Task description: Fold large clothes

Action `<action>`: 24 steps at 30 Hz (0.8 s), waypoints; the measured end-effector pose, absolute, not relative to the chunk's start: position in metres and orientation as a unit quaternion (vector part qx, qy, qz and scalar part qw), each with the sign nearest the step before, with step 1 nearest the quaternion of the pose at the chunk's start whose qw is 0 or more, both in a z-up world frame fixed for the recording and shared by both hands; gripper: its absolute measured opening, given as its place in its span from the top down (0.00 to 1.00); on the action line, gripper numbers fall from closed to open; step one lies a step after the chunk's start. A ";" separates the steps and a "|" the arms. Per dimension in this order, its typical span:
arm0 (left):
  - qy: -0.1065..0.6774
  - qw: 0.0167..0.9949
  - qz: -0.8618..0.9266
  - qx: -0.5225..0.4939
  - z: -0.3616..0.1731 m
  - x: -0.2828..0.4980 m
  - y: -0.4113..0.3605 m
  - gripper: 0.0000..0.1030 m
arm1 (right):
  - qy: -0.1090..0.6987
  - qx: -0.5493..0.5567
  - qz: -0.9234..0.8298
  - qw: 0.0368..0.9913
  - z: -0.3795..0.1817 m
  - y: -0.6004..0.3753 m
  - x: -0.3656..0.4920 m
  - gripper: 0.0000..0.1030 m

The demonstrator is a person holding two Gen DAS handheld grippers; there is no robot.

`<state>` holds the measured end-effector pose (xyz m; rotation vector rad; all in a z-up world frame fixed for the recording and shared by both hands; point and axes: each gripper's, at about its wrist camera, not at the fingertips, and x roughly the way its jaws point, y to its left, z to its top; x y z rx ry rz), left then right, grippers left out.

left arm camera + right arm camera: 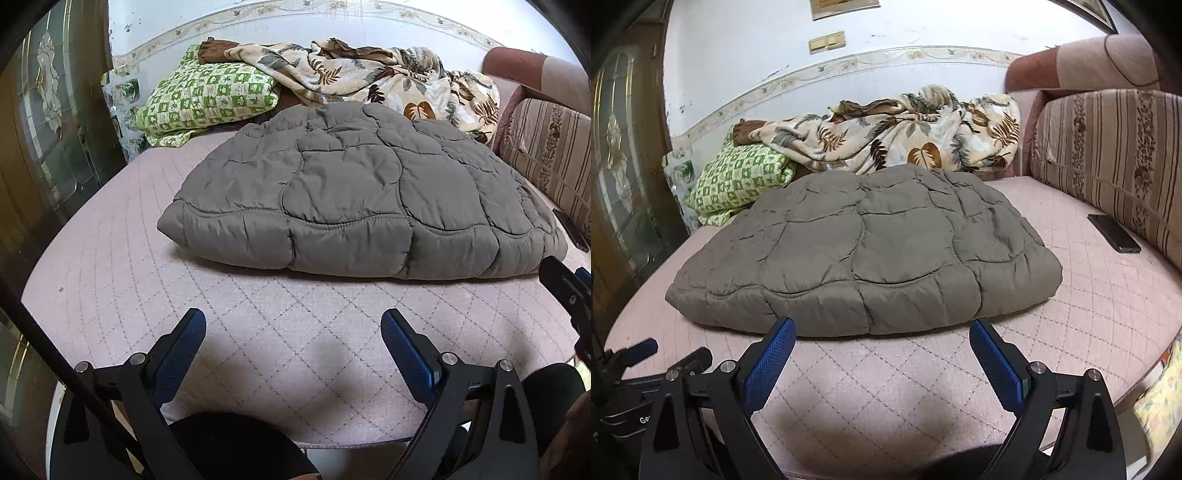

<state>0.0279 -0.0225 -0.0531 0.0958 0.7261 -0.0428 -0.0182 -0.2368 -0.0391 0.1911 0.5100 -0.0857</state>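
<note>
Over the near edge of the bed (110, 280), the left hand-held gripper (293, 341) hangs with its blue-padded fingers spread wide and nothing between them. The right hand-held gripper (882, 349) does the same a little to its right, jaws apart and empty, its tips close to the jacket's near edge but not touching it.

Just beyond both lies the grey quilted jacket (864, 251), a puffy padded bundle sitting across the middle of the pink quilted bed cover. It looks already doubled over into a thick, roughly rectangular pad, with a rounded, stitched edge facing the grippers.

Farther back, against the wall, are a green checked pillow (207, 99) and a crumpled leaf-print blanket (908, 129). A dark phone (1113, 232) lies near the right edge of the bed, beside a striped cushion (1108, 155).

Judging by the empty grippers and the compact shape, a fold seems just finished or the next about to start. A further fold would call for each gripper to close on a near corner of the thick edge, taking all layers, since the slick filling may slip.
</note>
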 end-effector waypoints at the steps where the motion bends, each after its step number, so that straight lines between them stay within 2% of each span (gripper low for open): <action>1: 0.355 0.933 -0.021 0.048 -0.053 0.028 -0.023 0.08 | 0.252 0.091 -0.041 0.963 -0.039 -0.235 -0.018 0.06; 24: 0.357 0.932 -0.008 0.059 -0.052 0.026 -0.024 0.08 | 0.262 0.079 -0.040 0.961 -0.042 -0.232 -0.014 0.06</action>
